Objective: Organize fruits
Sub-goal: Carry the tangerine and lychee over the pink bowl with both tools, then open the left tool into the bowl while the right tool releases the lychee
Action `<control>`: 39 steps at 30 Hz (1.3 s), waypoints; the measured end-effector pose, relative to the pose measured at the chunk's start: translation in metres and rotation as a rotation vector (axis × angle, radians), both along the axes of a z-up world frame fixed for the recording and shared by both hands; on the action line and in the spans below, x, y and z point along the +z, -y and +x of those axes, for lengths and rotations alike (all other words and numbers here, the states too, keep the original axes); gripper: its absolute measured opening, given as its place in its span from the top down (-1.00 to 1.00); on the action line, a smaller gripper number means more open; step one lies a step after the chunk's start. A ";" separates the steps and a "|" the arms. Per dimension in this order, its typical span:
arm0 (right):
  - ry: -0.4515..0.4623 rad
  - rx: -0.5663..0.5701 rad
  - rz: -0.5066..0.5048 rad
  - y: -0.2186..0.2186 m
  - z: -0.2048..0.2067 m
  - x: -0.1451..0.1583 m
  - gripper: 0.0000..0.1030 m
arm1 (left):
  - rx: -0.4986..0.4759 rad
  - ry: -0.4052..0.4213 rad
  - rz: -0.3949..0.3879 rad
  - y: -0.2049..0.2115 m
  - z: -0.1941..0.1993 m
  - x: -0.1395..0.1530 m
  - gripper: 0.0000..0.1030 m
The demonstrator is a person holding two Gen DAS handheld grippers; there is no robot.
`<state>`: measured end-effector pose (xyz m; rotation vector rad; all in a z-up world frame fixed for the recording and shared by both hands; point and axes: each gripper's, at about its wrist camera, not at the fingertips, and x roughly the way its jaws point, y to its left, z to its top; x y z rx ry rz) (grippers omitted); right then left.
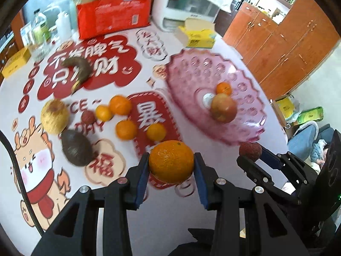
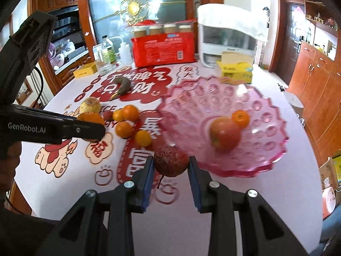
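My left gripper (image 1: 171, 163) is shut on a large orange (image 1: 171, 161), held above the table. My right gripper (image 2: 170, 163) is shut on a red lychee (image 2: 170, 160), near the front rim of the pink glass fruit plate (image 2: 245, 162). The plate (image 1: 187, 68) holds an apple (image 2: 224, 133) and a small mandarin (image 2: 240, 118). On the table lie several mandarins (image 1: 120, 104), another lychee (image 1: 87, 117), a yellow pear (image 1: 54, 116), a dark avocado (image 1: 76, 148) and a blackened banana (image 1: 80, 68). In the left wrist view the right gripper (image 1: 250, 152) shows at right with its lychee.
At the back stand a red package (image 2: 164, 50), a white appliance (image 2: 229, 36), a yellow tissue box (image 2: 235, 70), bottles (image 2: 106, 52) and a yellow tin (image 2: 85, 70). Wooden cabinets (image 2: 315, 81) stand to the right. The table edge runs along the right side.
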<state>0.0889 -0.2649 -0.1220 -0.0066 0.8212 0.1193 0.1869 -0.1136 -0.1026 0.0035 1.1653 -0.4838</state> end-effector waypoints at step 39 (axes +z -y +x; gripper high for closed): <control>-0.091 -0.004 0.049 0.130 0.047 -0.016 -0.12 | 0.121 0.067 -0.019 0.114 0.011 -0.006 -0.16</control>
